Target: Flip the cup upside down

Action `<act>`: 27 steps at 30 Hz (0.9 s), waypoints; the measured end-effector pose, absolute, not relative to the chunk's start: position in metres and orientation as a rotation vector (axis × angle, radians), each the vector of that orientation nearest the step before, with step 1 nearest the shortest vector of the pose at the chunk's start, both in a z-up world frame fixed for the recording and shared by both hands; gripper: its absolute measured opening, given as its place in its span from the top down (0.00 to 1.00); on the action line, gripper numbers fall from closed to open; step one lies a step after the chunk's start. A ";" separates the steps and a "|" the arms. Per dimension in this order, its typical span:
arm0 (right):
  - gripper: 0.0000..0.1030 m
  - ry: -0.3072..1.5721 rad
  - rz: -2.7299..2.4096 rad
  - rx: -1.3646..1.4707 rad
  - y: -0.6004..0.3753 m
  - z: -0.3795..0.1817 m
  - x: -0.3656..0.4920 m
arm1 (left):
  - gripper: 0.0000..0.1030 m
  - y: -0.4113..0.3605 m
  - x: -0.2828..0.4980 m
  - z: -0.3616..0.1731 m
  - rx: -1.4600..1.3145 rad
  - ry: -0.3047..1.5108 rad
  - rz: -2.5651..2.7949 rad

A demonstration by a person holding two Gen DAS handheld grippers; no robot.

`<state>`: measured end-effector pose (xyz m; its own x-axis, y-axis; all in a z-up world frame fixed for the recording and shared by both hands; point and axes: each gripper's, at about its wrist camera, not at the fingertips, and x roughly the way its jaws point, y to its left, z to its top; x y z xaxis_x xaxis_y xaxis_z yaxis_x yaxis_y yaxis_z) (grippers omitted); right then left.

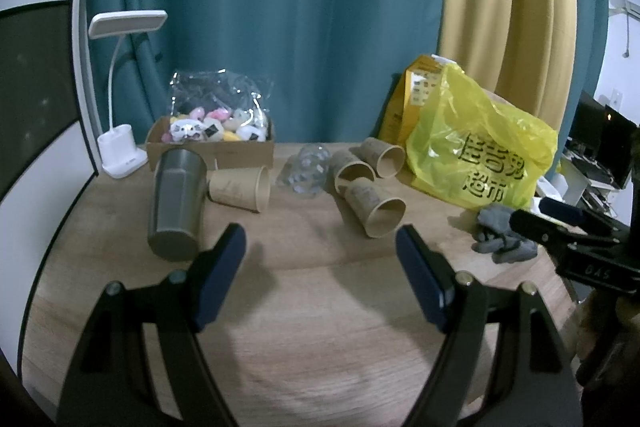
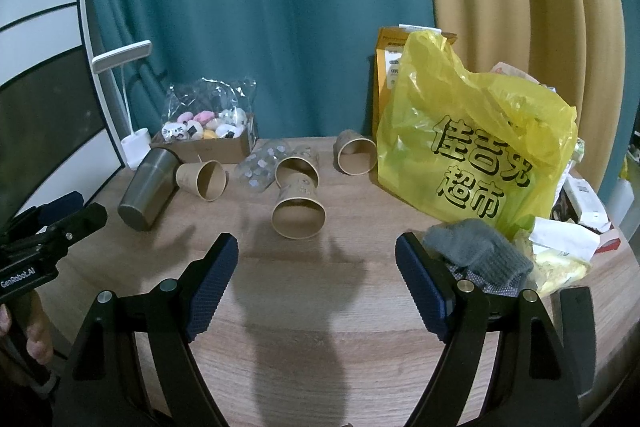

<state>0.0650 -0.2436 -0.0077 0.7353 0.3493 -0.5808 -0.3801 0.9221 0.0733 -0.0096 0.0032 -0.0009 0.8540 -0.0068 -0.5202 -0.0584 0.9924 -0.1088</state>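
A steel tumbler point(image 1: 176, 203) is standing upside down, wide mouth on the wooden table point(image 1: 304, 307), at the left just in front of a cardboard box point(image 1: 212, 153) of small plush toys. A paper cup point(image 1: 240, 187) is lying on its side touching it, and three more paper cups point(image 1: 374, 207) are lying further right near a yellow plastic bag point(image 1: 480, 151). The left gripper point(image 1: 320, 251) is hovering with jaws spread wide, holding nothing. The right gripper point(image 2: 316, 259) is likewise gaping empty, beside a grey glove point(image 2: 476, 251).
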 end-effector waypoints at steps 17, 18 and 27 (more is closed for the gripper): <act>0.19 0.631 0.401 -0.051 -0.243 -0.012 0.063 | 0.23 -0.001 -0.009 -0.001 -0.124 0.552 0.022; 0.19 0.632 0.401 -0.051 -0.244 -0.011 0.064 | 0.23 -0.001 -0.009 -0.001 -0.124 0.552 0.022; 0.19 0.630 0.407 -0.051 -0.242 -0.015 0.063 | 0.23 -0.001 -0.009 -0.001 -0.125 0.551 0.021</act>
